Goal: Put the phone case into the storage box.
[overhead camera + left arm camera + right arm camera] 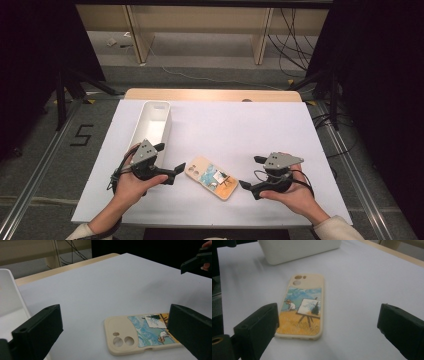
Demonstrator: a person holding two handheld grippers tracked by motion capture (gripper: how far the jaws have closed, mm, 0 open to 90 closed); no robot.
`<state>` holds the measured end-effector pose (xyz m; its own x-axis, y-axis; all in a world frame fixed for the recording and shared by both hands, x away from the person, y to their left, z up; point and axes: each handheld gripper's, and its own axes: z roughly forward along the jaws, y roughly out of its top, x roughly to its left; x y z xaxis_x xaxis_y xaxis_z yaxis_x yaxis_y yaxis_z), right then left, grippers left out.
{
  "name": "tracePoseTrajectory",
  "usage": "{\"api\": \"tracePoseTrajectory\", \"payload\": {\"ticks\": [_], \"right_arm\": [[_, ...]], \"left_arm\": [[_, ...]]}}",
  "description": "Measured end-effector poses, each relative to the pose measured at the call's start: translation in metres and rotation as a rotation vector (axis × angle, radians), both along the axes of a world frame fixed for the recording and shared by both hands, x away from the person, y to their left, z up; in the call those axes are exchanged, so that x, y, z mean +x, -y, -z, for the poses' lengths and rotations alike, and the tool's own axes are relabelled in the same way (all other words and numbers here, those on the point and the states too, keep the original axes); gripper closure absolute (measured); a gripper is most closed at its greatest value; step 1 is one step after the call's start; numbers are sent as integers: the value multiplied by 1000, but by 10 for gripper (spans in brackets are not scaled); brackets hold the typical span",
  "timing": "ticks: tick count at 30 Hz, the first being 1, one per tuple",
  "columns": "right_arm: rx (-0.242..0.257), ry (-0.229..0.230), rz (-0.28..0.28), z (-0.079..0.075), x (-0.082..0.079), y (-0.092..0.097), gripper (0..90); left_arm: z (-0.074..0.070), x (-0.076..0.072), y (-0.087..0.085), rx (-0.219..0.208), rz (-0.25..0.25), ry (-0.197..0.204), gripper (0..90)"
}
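The phone case (211, 178) lies flat on the worktop (250, 130) between the left hand-held gripper (170, 161) and right hand-held gripper (250, 172), both wide open and empty. In the left gripper view a jaw covers the case's end; the right gripper view shows its painted easel whole.

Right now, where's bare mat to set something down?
Free: the far half behind the phone case, right of the white bin, and the far right corner. Crowded: the near strip, where the left gripper and right gripper flank the case.
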<state>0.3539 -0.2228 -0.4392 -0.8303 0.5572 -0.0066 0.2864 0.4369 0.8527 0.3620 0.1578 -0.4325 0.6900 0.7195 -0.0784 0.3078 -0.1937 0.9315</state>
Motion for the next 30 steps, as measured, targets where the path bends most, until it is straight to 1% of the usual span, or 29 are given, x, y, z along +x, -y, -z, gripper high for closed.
{"api": "tracePoseTrajectory", "payload": {"ticks": [1,4,7,8,9,12,13,16,18,20,21,22,23,25,27,30], "right_arm": [[-6,-4,-14,1,2,-9,41],[-14,-23,-27,4,7,-20,35],[-38,-44,-39,9,13,-36,34],[-38,-44,-39,9,13,-36,34],[-50,-63,-52,13,16,-46,30],[-81,-81,-63,19,21,-60,26],[-81,-81,-63,19,21,-60,26],[-103,-95,-65,23,24,-71,22],[-130,-111,-68,28,25,-78,16],[-146,-126,-64,32,26,-82,17],[-146,-126,-64,32,26,-82,17],[-165,-136,-64,36,26,-85,16],[-165,-136,-64,36,26,-85,16],[-173,-155,-66,38,26,-88,12],[-189,-163,-68,41,27,-92,7],[-197,-177,-67,43,27,-94,7]], "left_arm": [[0,0,0,0,0,-1,0],[0,1,0,-1,1,-3,0],[0,1,1,-1,2,-1,0],[0,1,1,-1,4,-1,0],[0,1,1,-1,3,-2,0],[0,1,0,-3,2,-3,0],[0,1,0,-3,2,-3,0],[0,0,-1,-5,2,-5,0],[1,1,-1,-7,2,-6,0],[1,1,-1,-5,2,-6,0],[1,1,0,-5,2,-5,0],[1,1,0,-4,2,-5,0],[1,1,0,-3,2,-5,0],[1,1,0,-1,1,-5,0],[1,1,0,0,2,-5,0],[1,1,0,0,2,-6,0]]}}
